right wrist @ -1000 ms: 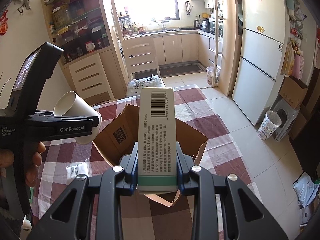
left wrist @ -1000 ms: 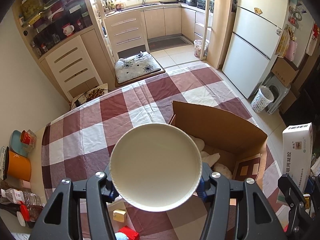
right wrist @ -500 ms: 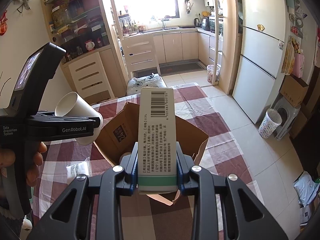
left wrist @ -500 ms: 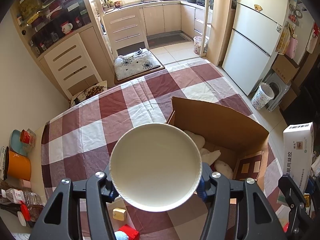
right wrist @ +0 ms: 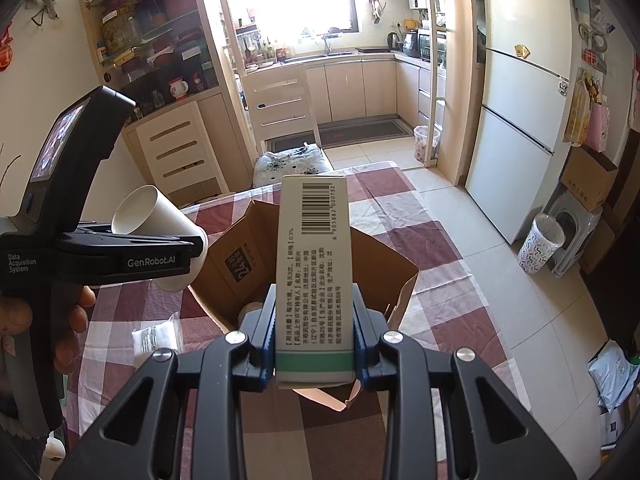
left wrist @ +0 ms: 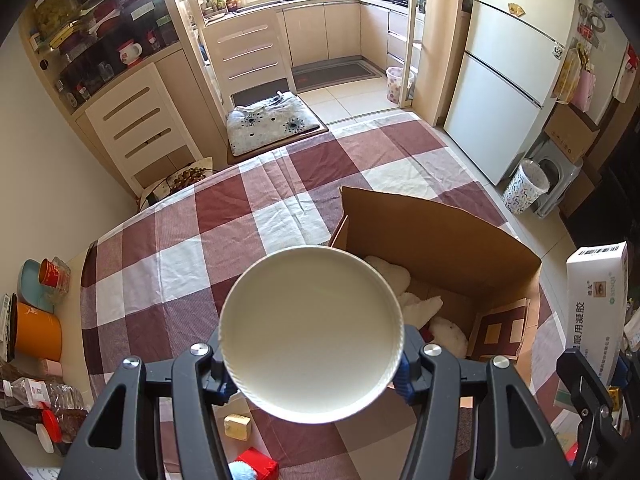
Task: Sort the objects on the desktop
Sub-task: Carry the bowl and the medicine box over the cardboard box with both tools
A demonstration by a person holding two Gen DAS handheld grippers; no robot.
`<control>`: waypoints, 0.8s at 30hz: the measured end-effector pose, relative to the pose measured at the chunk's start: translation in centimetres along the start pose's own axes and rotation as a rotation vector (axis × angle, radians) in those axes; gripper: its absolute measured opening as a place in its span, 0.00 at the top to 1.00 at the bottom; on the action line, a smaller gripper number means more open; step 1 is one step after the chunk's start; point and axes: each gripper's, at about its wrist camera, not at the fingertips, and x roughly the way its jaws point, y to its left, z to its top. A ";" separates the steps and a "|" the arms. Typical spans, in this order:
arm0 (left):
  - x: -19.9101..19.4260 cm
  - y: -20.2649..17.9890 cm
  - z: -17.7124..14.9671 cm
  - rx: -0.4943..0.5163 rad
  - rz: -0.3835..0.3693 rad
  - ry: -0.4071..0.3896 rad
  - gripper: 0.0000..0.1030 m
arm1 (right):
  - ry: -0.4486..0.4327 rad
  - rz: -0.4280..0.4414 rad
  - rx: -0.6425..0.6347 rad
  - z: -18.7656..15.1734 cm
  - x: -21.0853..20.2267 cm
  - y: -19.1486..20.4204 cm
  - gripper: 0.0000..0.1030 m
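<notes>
My left gripper (left wrist: 312,364) is shut on a white paper cup (left wrist: 311,332), its mouth facing the camera, held above the checked tablecloth beside an open cardboard box (left wrist: 440,248). White soft items (left wrist: 416,304) lie inside the box. My right gripper (right wrist: 314,344) is shut on a white medicine box (right wrist: 314,264) with a barcode and green band, held above the cardboard box (right wrist: 236,264). The right wrist view shows the left gripper (right wrist: 198,246) and its cup (right wrist: 160,220) at the left, with a hand (right wrist: 68,320) on the handle. The medicine box (left wrist: 596,312) appears at the left wrist view's right edge.
On the cloth lie a small yellow block (left wrist: 238,427), a red item (left wrist: 256,466) and a white packet (right wrist: 156,338). An orange pot (left wrist: 36,332), jars and bottles (left wrist: 44,396) crowd the table's left end. A cushioned chair (left wrist: 272,124) stands beyond the far edge.
</notes>
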 end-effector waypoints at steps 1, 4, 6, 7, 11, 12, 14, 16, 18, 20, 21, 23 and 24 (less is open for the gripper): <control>0.0 0.0 0.0 0.000 0.000 0.001 0.43 | 0.001 0.000 0.000 0.0 0.0 0.0 0.70; 0.1 0.0 0.0 0.000 -0.001 0.003 0.43 | 0.002 0.000 0.001 0.0 0.1 0.0 0.70; 0.1 0.0 0.0 0.001 -0.001 0.004 0.43 | 0.003 0.000 0.002 -0.1 0.1 0.0 0.70; 0.1 0.0 0.0 0.001 -0.001 0.004 0.43 | 0.003 0.000 0.002 -0.1 0.1 0.0 0.70; 0.2 0.0 0.0 0.002 -0.002 0.005 0.43 | 0.003 0.000 0.002 -0.2 0.1 0.0 0.70; 0.2 -0.1 0.0 0.002 -0.002 0.005 0.43 | 0.003 -0.001 0.002 -0.1 0.1 0.0 0.70; 0.3 -0.1 -0.1 0.002 -0.002 0.005 0.43 | 0.004 -0.001 0.002 -0.2 0.1 0.0 0.70; 0.3 -0.1 -0.1 0.002 -0.002 0.006 0.43 | 0.005 -0.001 0.003 -0.2 0.2 0.0 0.70; 0.3 -0.1 -0.1 0.003 -0.002 0.006 0.43 | 0.005 -0.001 0.002 -0.2 0.2 0.0 0.70; 0.3 -0.1 -0.1 0.003 -0.002 0.006 0.43 | 0.005 -0.001 0.002 -0.2 0.3 -0.1 0.70; 0.3 -0.1 -0.1 0.003 -0.002 0.006 0.43 | 0.005 -0.001 0.002 -0.2 0.3 -0.1 0.70; 0.3 -0.1 -0.1 0.004 -0.002 0.006 0.43 | 0.005 -0.001 0.002 -0.3 0.3 0.0 0.70; 0.4 -0.2 -0.1 0.004 -0.002 0.007 0.43 | 0.005 -0.001 0.002 -0.2 0.3 0.0 0.70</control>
